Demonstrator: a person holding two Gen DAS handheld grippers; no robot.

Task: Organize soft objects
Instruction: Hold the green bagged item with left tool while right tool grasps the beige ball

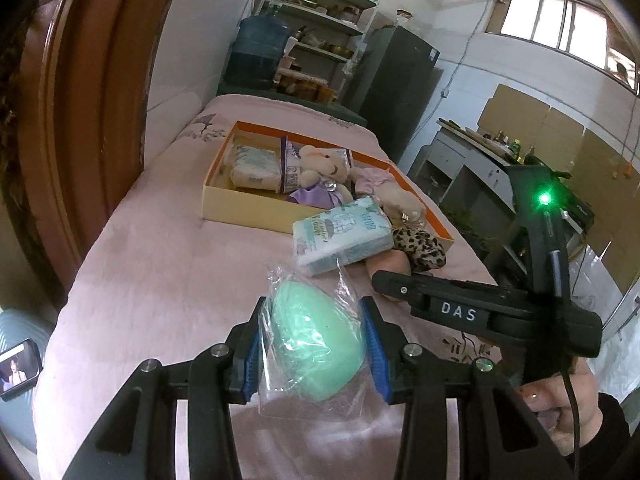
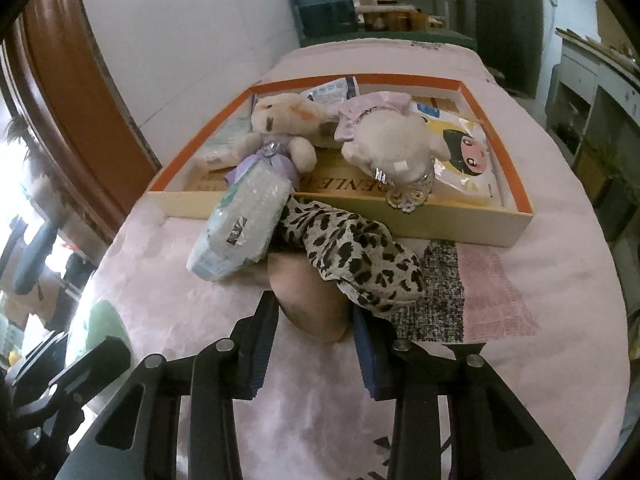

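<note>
My left gripper [image 1: 316, 344] is shut on a pale green egg-shaped soft thing [image 1: 320, 332] in a clear plastic bag, blue pads pressing on both sides. My right gripper [image 2: 314, 320] is shut on a pinkish-beige rounded soft toy [image 2: 308, 300], which wears leopard-print cloth [image 2: 352, 252] and lies on the pink bedcover. A tissue pack [image 2: 244, 224] leans on the toy and on the front wall of the orange-rimmed box [image 2: 460, 228]. In the box lie a cream bear in purple [image 2: 284, 120] and a second plush in a pink frill [image 2: 392, 144]. In the left wrist view the right gripper [image 1: 384, 284] comes in from the right, beside the tissue pack [image 1: 340, 236].
The pink-covered bed [image 1: 160, 280] runs along a white wall, with a wooden headboard [image 1: 80, 100] at the left. A phone [image 1: 20, 364] glows at the lower left. A water jug [image 1: 260, 52], shelves and a dark fridge [image 1: 400, 80] stand beyond the bed. A person's hand [image 1: 560, 400] holds the right gripper.
</note>
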